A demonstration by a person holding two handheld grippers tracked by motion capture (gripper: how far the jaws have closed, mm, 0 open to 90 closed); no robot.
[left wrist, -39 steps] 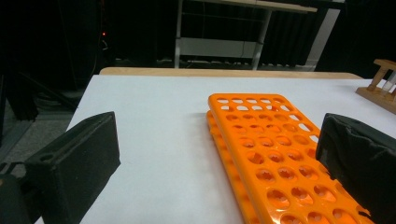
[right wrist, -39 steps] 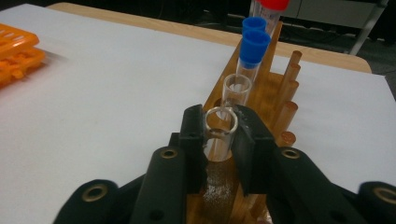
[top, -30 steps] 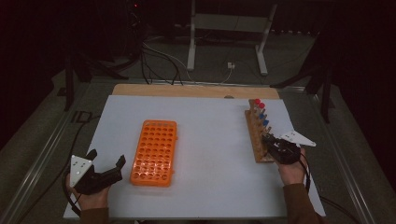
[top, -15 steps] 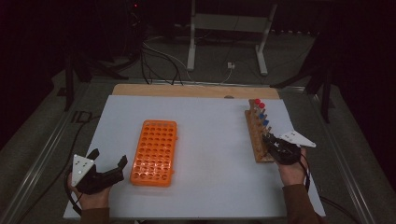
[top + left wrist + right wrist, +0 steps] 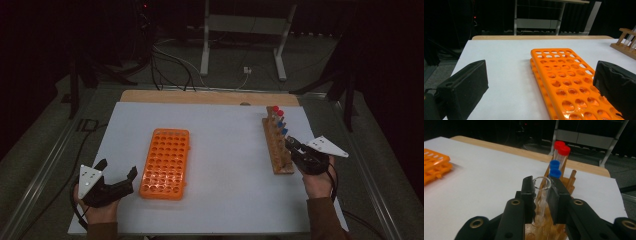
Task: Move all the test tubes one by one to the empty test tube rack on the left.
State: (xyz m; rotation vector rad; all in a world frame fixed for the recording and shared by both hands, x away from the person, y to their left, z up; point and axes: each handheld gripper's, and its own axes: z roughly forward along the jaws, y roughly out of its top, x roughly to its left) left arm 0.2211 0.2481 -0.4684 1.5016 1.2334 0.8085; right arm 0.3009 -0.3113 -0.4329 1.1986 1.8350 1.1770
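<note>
We work at a white desk (image 5: 225, 165), where an orange tube rack (image 5: 166, 162) lies left of the middle with every hole that shows in it empty, and a wooden tube stand (image 5: 278, 147) sits near the right edge holding capped tubes, two red (image 5: 562, 149) and two blue (image 5: 555, 169). Our left claw (image 5: 118, 175) rests spread wide just beside the orange rack's near corner, pinching nothing. Our right claw (image 5: 541, 192) is pressed together on an uncapped glass test tube (image 5: 542, 195), upright at the stand's near end, its lower part close over the wood. We judge the transfer barely begun: one tube gripped, none delivered, the capped four left to handle.
</note>
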